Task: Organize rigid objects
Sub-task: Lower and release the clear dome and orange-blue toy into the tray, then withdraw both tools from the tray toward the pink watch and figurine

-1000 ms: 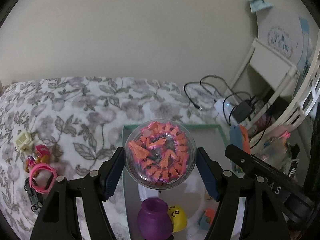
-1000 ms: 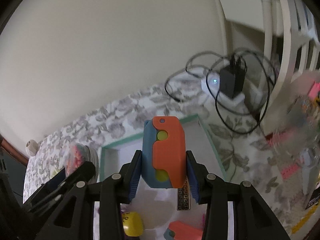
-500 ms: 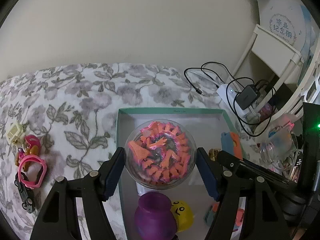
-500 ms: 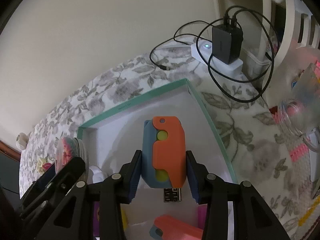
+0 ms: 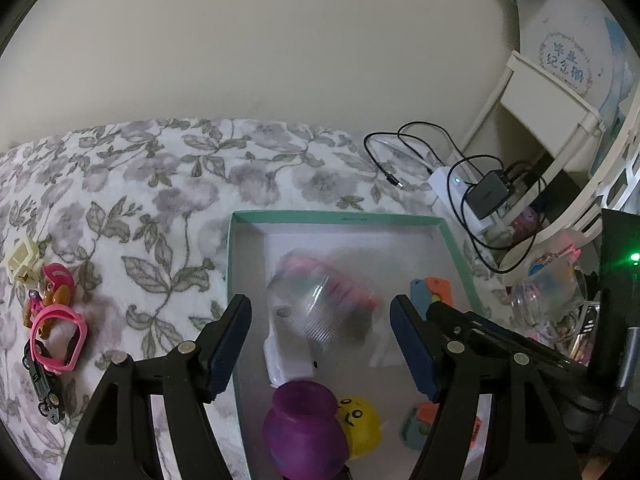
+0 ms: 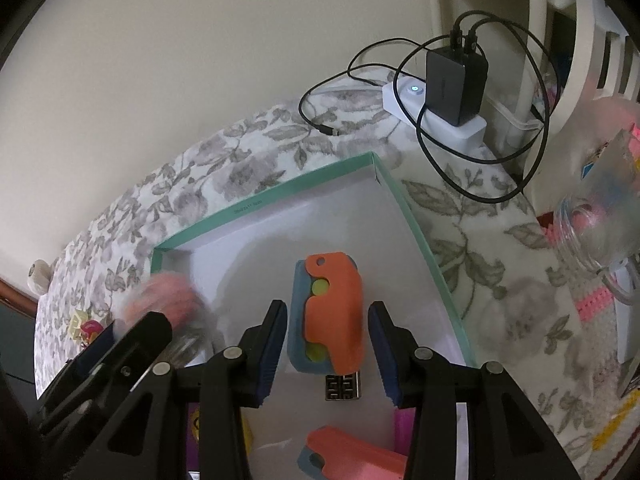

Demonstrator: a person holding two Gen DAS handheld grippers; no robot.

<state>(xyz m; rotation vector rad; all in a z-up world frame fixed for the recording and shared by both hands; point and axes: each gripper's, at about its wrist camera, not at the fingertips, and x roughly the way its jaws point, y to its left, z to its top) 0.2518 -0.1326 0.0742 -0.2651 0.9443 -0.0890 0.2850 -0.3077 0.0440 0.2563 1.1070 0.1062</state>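
A teal-rimmed white box [image 5: 336, 216] lies on the flowered bedspread. A clear ball [image 5: 320, 304] full of pink and orange pieces shows blurred, down inside the box, beyond my left gripper [image 5: 322, 336]. That gripper is open and its pads stand apart from the ball. In the right wrist view an orange-and-blue toy [image 6: 328, 320] lies tilted on the box floor between the pads of my right gripper [image 6: 328, 344], with a thin gap on each side. The same ball is a pink blur [image 6: 160, 300] at the left.
In the box are a purple vase [image 5: 304, 420], a yellow smiley ball [image 5: 360, 420], a second orange-blue toy [image 6: 352, 460] and a patterned tile [image 6: 343, 387]. A pink ring [image 5: 60, 336] and small toys lie left. A charger with cables [image 6: 456, 84] and a clear jar [image 6: 600, 216] sit right.
The clear ball has left my left gripper's pads and dropped into the box. The orange-blue toy has come free of my right gripper's pads and tilted. Both views have dipped toward the box.
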